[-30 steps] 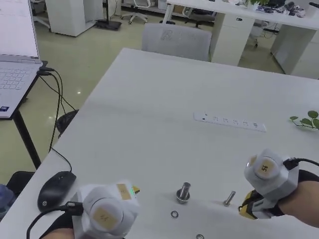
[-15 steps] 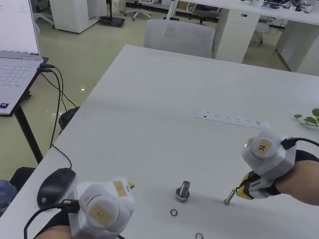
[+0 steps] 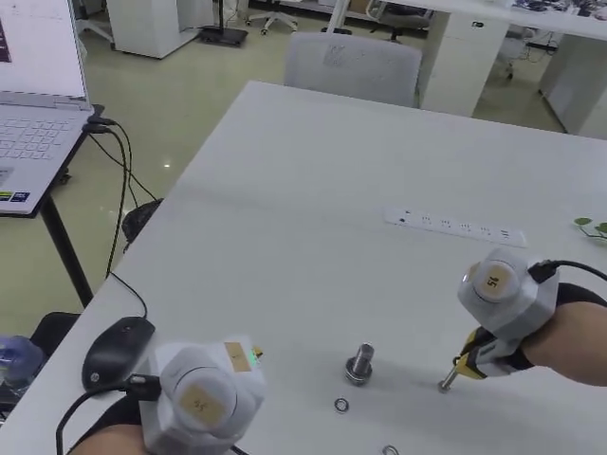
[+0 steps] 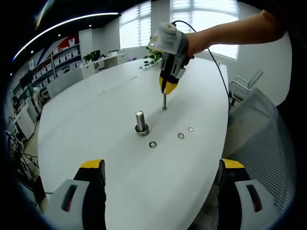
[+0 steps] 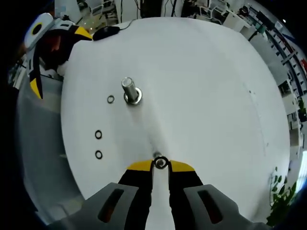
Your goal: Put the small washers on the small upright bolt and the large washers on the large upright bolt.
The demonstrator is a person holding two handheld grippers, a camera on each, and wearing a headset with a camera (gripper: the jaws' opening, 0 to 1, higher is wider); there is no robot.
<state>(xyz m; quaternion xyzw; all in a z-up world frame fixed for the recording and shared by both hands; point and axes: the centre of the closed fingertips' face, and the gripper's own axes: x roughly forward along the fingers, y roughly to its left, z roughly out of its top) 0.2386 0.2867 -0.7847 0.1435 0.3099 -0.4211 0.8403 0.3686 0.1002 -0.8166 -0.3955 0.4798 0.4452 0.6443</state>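
The large upright bolt (image 3: pixel 359 363) stands near the table's front; it shows too in the left gripper view (image 4: pixel 140 123) and the right gripper view (image 5: pixel 129 91). To its right stands the small upright bolt (image 3: pixel 446 380) (image 4: pixel 164 101). My right gripper (image 3: pixel 462 367) (image 4: pixel 167 89) hovers right over the small bolt's top, shut on a small washer (image 5: pixel 160 163). Three loose washers lie in front of the bolts (image 5: pixel 111 99) (image 5: pixel 98 134) (image 5: pixel 98 154). My left gripper (image 4: pixel 162 165) (image 3: pixel 199 403) stays open at the front left, holding nothing.
A black mouse (image 3: pixel 119 349) with its cable lies at the table's left edge. A white power strip (image 3: pixel 455 227) lies further back. A laptop (image 3: pixel 38 133) sits on a side stand to the left, and a grey chair (image 3: pixel 353 66) at the far end.
My right gripper has moved forward and left, from beside the small bolt to right over its top. The left gripper stays put; the head camera has shifted.
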